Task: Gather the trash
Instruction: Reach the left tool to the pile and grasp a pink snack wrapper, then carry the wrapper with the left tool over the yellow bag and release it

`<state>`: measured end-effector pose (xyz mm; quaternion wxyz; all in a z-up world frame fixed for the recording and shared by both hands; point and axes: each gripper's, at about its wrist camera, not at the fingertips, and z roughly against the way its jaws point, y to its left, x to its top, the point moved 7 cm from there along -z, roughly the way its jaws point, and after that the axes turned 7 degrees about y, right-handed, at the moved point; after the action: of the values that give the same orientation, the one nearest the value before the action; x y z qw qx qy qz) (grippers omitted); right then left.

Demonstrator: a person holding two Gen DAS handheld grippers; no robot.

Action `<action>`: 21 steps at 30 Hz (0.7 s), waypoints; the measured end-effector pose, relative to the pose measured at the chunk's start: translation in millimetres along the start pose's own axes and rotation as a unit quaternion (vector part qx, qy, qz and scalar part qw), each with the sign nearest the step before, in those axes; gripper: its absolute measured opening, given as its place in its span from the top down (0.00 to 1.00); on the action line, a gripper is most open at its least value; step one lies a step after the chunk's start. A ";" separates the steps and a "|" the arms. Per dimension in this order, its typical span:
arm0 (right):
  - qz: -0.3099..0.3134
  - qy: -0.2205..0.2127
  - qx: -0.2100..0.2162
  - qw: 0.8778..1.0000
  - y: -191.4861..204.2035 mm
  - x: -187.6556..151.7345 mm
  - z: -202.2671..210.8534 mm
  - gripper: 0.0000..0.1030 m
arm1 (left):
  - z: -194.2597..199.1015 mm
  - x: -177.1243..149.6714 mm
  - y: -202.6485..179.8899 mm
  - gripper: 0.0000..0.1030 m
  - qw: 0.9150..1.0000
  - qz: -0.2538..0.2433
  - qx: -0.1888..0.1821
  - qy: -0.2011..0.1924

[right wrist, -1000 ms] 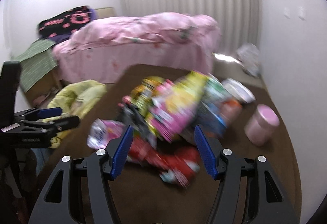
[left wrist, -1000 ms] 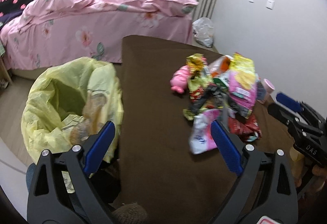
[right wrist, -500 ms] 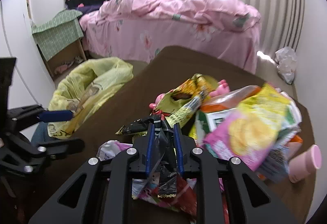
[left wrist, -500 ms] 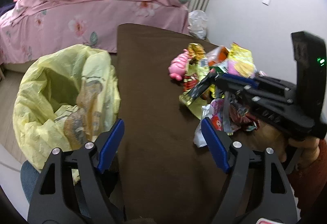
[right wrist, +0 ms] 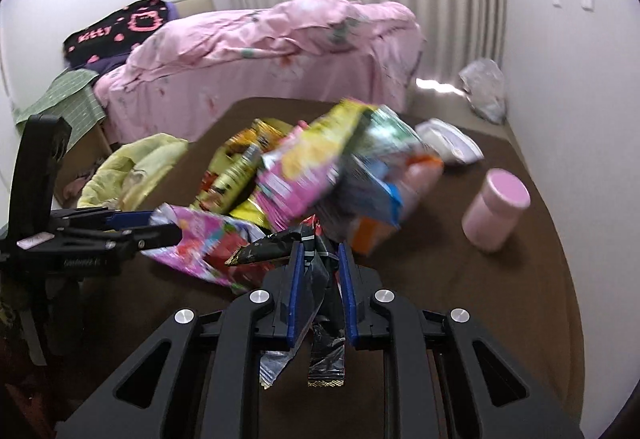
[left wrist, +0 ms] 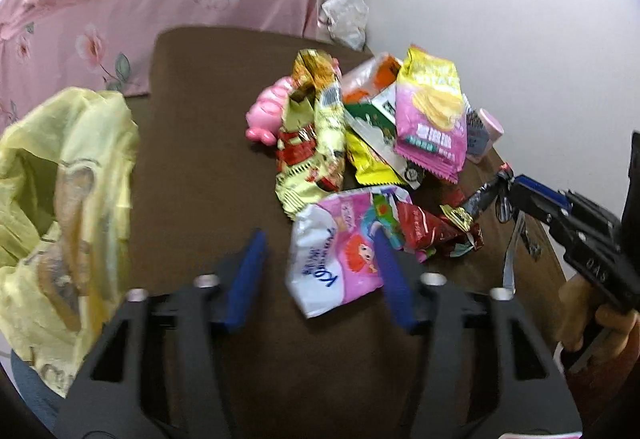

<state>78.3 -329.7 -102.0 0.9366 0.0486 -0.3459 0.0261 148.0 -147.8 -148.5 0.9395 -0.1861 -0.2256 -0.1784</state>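
A pile of snack wrappers (left wrist: 372,143) lies on the brown table (left wrist: 200,143). My left gripper (left wrist: 320,239) is open, its fingers reaching either side of a pink and white wrapper (left wrist: 340,251) at the pile's near edge. My right gripper (right wrist: 319,251) is shut on a black wrapper (right wrist: 316,279) and holds it just above the table by the pile (right wrist: 320,175); it also shows at the right of the left wrist view (left wrist: 508,195). A yellow trash bag (left wrist: 60,191) stands open off the table's left edge.
A pink piggy toy (left wrist: 268,111) sits left of the pile. A pink cup (right wrist: 496,211) stands on the table's right side. A pink bed (right wrist: 272,55) lies beyond the table, with a white plastic bag (right wrist: 484,87) on the floor by the wall.
My right gripper closed on the black wrapper and pulled it back to the right out of the pile. My left gripper moved right and forward onto the pink and white wrapper.
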 end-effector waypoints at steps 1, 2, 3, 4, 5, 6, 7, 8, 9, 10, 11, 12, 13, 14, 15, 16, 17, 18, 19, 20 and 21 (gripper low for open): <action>-0.003 -0.001 -0.002 1.000 -1.7 -2.3 0.1 0.83 | -1.3 -0.4 -0.1 0.76 1.000 0.004 0.001 0.003; -0.008 -0.002 -0.004 1.000 -4.5 -5.6 0.7 0.83 | -0.4 -0.8 -0.3 0.84 1.000 0.010 -0.003 0.002; -0.010 -0.002 -0.005 1.000 -5.1 -7.0 0.8 0.83 | 2.0 -1.1 -0.1 0.87 1.000 0.012 -0.006 -0.001; -0.014 -0.003 -0.004 1.000 -6.1 -8.0 0.5 0.83 | 6.8 -1.4 0.0 0.88 1.000 0.013 -0.008 -0.008; -0.016 -0.002 -0.002 1.000 -6.5 -8.5 -0.3 0.83 | 11.8 -1.6 0.1 0.90 1.000 0.012 -0.007 -0.015; -0.018 -0.002 -0.001 1.000 -6.8 -9.6 -0.5 0.83 | 16.9 -2.2 0.0 0.90 1.000 0.010 -0.006 -0.021; -0.019 -0.003 -0.001 1.000 -7.2 -9.5 -0.3 0.83 | 22.9 -3.1 0.4 0.91 1.000 0.008 -0.003 -0.026; -0.020 -0.005 0.001 1.000 -6.6 -9.0 0.7 0.83 | 29.0 -3.8 1.6 0.92 1.000 0.008 0.002 -0.030; -0.021 -0.009 0.002 1.000 -5.8 -7.8 2.3 0.83 | 33.7 -3.7 2.8 0.93 0.999 0.007 0.002 -0.035; -0.019 -0.016 0.004 1.000 -3.8 -4.7 5.9 0.83 | 44.1 -3.9 3.9 0.94 0.999 0.006 -0.001 -0.046; -0.017 -0.021 0.005 1.000 -2.3 -2.6 8.9 0.83 | 50.5 -3.3 4.2 0.94 0.999 0.006 -0.001 -0.053; -0.013 -0.028 0.007 0.999 0.8 1.5 12.3 0.83 | 58.7 -3.1 5.7 0.94 0.998 0.005 -0.001 -0.062; -0.010 -0.032 0.009 0.999 3.7 3.9 14.3 0.83 | 69.5 -2.0 7.2 0.94 0.997 0.001 0.003 -0.074; -0.007 -0.035 0.013 0.999 7.3 7.7 16.3 0.83 | 80.8 -0.5 9.2 0.94 0.996 -0.004 0.010 -0.087; -0.005 -0.038 0.018 0.999 10.7 11.2 17.9 0.83 | 91.9 1.1 12.1 0.94 0.995 -0.009 0.021 -0.100; -0.001 -0.043 0.025 0.999 16.6 17.7 19.4 0.83 | 98.9 3.2 15.6 0.94 0.994 -0.012 0.031 -0.109; 0.002 -0.045 0.028 0.999 20.5 21.0 20.7 0.83 | 106.8 7.1 20.9 0.94 0.992 -0.015 0.047 -0.119; 0.006 -0.048 0.032 0.998 25.7 25.5 22.0 0.83 | 114.1 8.8 25.6 0.94 0.990 -0.015 0.062 -0.127; 0.014 -0.052 0.037 0.998 33.8 30.6 23.3 0.83 | 121.9 10.9 34.1 0.94 0.987 -0.013 0.083 -0.135; 0.022 -0.056 0.039 0.997 41.3 35.1 24.7 0.83 | 127.0 12.3 44.0 0.94 0.985 -0.006 0.104 -0.139; 0.030 -0.060 0.040 0.997 48.2 39.0 25.8 0.83 | 130.7 13.4 53.7 0.94 0.983 0.003 0.120 -0.140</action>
<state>87.3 -284.0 -53.7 0.9102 0.0773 -0.4016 0.0649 134.9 -48.4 -48.0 0.9146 -0.0956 -0.3743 -0.1193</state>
